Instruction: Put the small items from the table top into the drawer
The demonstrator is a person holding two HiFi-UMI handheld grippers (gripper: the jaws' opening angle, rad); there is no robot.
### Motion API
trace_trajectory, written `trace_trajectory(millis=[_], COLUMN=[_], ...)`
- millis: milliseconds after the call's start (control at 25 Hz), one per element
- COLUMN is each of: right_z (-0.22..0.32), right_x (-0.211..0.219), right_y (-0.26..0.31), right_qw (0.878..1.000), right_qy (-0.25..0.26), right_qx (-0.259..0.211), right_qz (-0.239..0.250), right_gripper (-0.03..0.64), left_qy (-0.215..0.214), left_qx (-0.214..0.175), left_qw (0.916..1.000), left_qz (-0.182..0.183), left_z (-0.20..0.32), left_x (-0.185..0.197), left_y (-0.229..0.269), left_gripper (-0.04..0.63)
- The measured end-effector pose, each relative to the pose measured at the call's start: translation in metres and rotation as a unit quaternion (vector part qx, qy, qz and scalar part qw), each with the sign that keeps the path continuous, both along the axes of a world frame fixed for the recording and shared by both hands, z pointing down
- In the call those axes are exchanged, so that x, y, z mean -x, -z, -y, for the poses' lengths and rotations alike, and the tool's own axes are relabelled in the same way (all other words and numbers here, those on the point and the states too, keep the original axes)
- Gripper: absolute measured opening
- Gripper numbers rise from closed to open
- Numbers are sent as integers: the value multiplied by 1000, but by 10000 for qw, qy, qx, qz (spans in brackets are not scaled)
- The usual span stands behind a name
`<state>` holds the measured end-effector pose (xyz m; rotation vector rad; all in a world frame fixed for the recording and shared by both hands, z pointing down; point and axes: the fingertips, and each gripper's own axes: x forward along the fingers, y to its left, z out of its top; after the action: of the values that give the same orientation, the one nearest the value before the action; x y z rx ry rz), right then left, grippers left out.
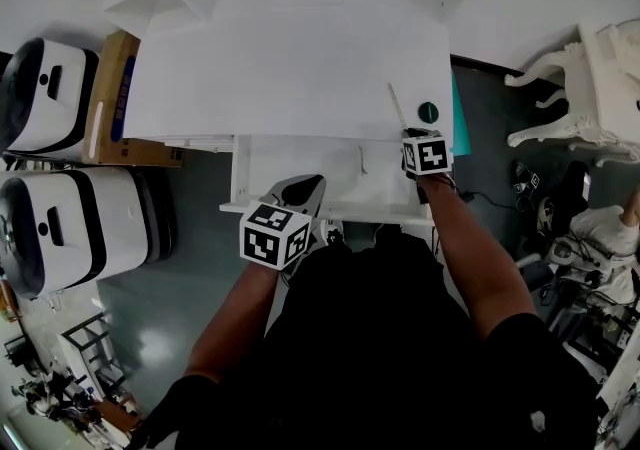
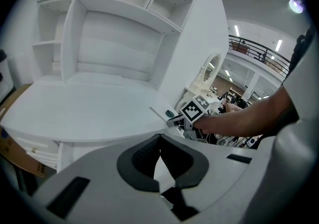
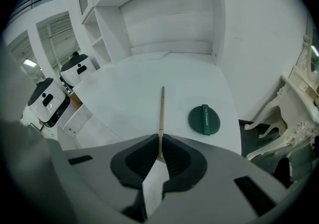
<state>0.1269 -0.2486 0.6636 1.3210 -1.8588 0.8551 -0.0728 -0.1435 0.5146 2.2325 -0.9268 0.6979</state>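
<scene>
A thin beige stick (image 3: 161, 108) lies on the white desk top (image 1: 290, 68) near its front right corner, and my right gripper (image 3: 159, 144) is shut on its near end. The head view shows the same stick (image 1: 395, 103) ahead of that right gripper (image 1: 410, 135). Just to the stick's right lies a dark green round item (image 3: 204, 119) (image 1: 428, 112). An open white drawer (image 1: 300, 163) sticks out below the desk's front edge. Over the drawer's front hangs my left gripper (image 1: 308, 186) (image 2: 159, 141), shut and holding nothing.
A white hutch with shelves (image 2: 114, 29) stands at the back of the desk. On the left floor are two white machines (image 1: 60, 223) and a cardboard box (image 1: 112, 98). An ornate white chair (image 1: 590, 78) and floor clutter (image 1: 560, 228) are on the right.
</scene>
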Motion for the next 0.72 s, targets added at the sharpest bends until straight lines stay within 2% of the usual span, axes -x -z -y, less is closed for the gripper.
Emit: trace_trajectory(millis=[280,720], right_z=[3,-2], right_x=[-3,0], right_y=[-1,12], right_qw=[9994,9993], right_qy=[-265,-189], right_qx=[54,-121], right_qz=[196,308], right_gripper=[46,43], left_qy=[4,-73], left_qx=[11,-42], left_qw=[10000,9999], left_qz=[11,-71], left_z=[3,5], left_x=[3,1], left_y=[-3,-1], left_gripper=[3,4])
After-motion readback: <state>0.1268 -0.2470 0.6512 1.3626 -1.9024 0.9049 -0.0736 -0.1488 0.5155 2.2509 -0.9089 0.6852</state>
